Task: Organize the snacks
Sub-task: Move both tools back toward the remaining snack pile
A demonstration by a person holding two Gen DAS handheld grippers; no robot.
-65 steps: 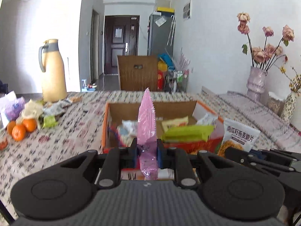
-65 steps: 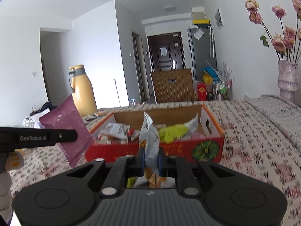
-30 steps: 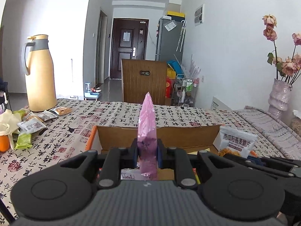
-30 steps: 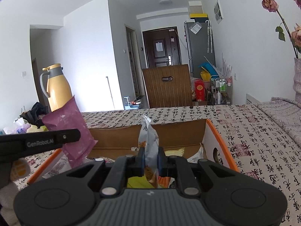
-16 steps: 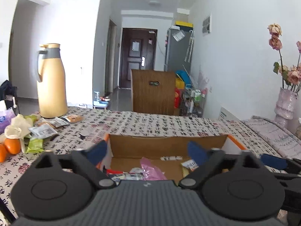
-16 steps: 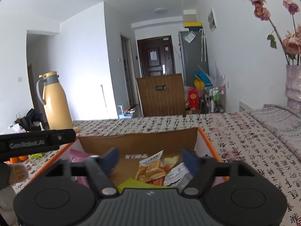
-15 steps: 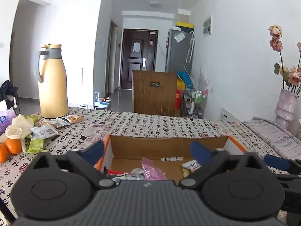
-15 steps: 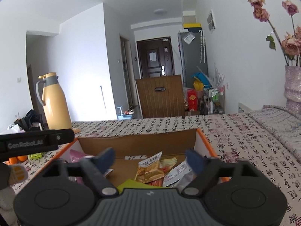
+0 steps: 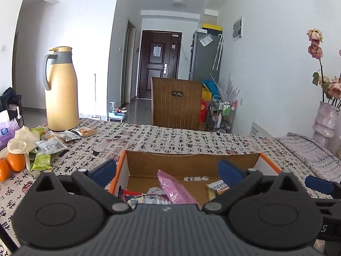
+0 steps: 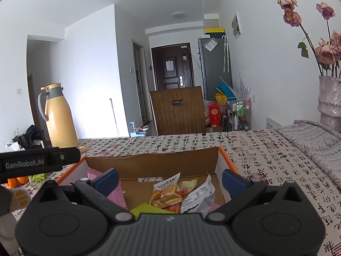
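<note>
Orange-edged cardboard box: open at the top, so entry is from above; its brown back wall bounds the far side. Floor near the back wall bare; near half taken by a pink plastic snack pouch, an orange-printed snack packet and a white crinkled wrapper. Calligraphy-print tablecloth beyond the box: unobstructed to the far edge. Left side: tall yellow thermos jug, loose small snack packets, oranges.
</note>
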